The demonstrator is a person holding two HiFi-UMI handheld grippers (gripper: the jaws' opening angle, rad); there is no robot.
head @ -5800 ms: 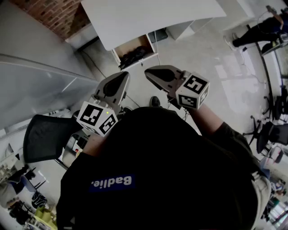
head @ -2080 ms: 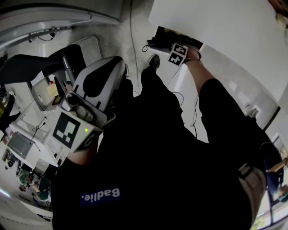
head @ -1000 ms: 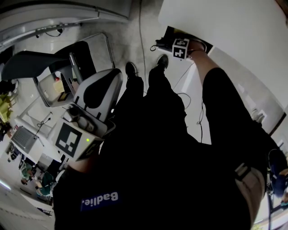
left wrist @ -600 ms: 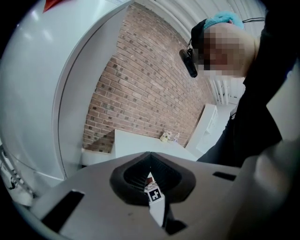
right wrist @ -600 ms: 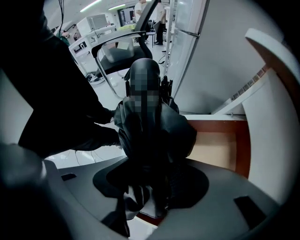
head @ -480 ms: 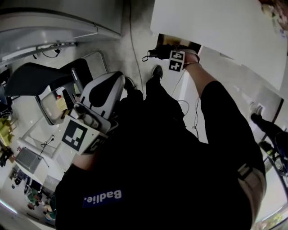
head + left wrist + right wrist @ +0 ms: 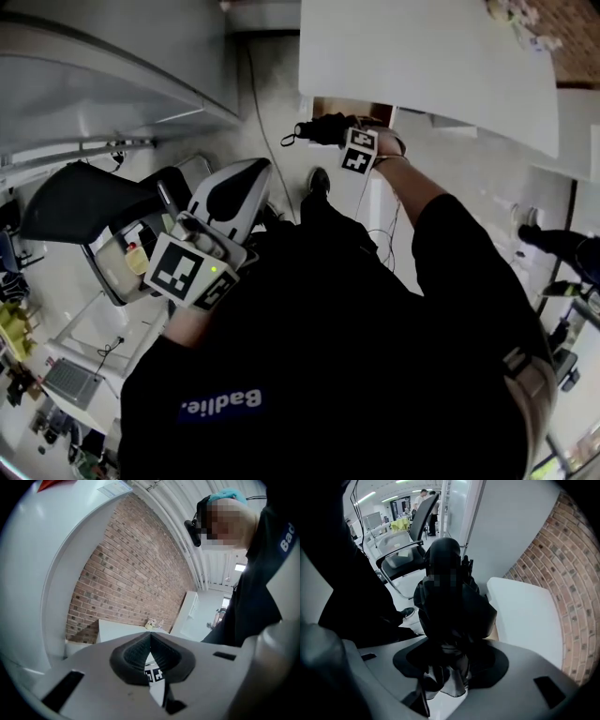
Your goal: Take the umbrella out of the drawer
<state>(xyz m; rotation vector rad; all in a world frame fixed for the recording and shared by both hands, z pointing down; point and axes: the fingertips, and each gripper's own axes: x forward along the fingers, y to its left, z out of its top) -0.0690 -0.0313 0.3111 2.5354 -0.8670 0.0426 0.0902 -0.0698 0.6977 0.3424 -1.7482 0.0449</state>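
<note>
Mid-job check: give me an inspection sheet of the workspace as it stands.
Surface: white desk, drawer beneath it open.
Job's things: black folded umbrella, hanging from the right gripper, appears out of the drawer.
Clutter: one small object on the desk, too small to identify.
Grippers: right gripper fingers shut on the umbrella's fabric; left gripper shut, empty.
Cables: one cable trailing across the floor.
Surroundings: office chair, brick wall.

Left hand-held gripper (image 7: 150,638) shut — right hand-held gripper (image 7: 449,666) clamped.
</note>
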